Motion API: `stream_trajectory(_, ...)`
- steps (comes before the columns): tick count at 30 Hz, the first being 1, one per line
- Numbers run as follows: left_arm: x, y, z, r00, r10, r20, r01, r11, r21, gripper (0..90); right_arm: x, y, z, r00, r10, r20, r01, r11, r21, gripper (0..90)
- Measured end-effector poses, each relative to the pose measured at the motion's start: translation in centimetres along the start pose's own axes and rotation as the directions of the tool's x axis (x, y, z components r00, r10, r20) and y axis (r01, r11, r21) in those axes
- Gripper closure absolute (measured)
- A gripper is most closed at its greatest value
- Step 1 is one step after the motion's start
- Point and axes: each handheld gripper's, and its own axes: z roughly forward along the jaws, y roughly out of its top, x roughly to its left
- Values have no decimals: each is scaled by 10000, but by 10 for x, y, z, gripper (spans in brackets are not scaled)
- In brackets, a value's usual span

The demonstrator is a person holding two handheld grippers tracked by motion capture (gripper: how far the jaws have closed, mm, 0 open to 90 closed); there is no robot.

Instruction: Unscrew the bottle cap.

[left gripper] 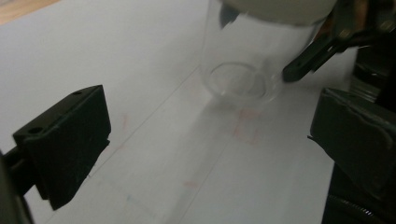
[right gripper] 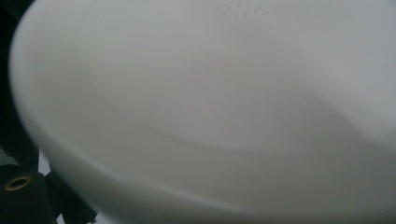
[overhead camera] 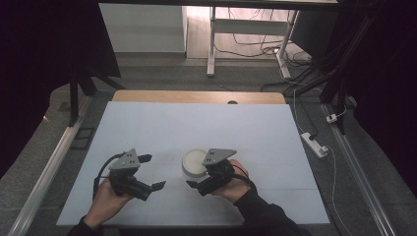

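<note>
A clear glass cup (left gripper: 240, 70) stands on the white mat (overhead camera: 196, 128) with a white bowl-like piece (overhead camera: 193, 162) resting on top of it. My right gripper (overhead camera: 193, 176) is at the cup from the near right. One of its fingers (left gripper: 303, 61) touches the cup's side low down, and a dark shape shows through the glass on the far side. The white piece (right gripper: 210, 102) is blurred and very close in the right gripper view. My left gripper (overhead camera: 153, 172) stands open on the mat left of the cup, its jaws wide apart with nothing between them (left gripper: 205, 154).
The mat covers a wooden table (overhead camera: 196, 96) and carries faint red marks (left gripper: 247, 126) near the cup. Beyond the table are a white desk frame (overhead camera: 211, 44), cables and a power strip (overhead camera: 314, 143) on the floor.
</note>
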Motion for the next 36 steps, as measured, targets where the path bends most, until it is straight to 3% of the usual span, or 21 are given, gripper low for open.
stream_trajectory(5,-1,18,10,9972,523,534,-520,9986,-68,0,1,0,1,10000,-38,-89,38,10000,-1,68)
stream_trajectory(11,-1,38,22,9891,1026,1058,-1015,9947,-158,0,4,1,2,9998,-81,-200,80,10000,-12,67)
stream_trajectory(21,-3,55,50,9563,1785,2316,-1840,9829,22,0,7,2,3,9984,-285,-494,282,9996,-51,67)
stream_trajectory(24,-2,57,57,9416,2055,2667,-2163,9763,112,0,10,2,4,9968,-388,-694,387,9992,-38,68)
stream_trajectory(27,0,59,62,9228,2184,3174,-2310,9730,21,0,11,3,4,9955,-502,-798,498,9987,-73,67)
stream_trajectory(32,3,62,66,8866,2322,4002,-2378,9706,-363,0,15,3,4,9918,-646,-1103,632,9979,-163,67)
stream_trajectory(36,2,64,69,8718,2553,4182,-2616,9642,-433,18,16,3,5,9888,-791,-1264,772,9968,-199,68)
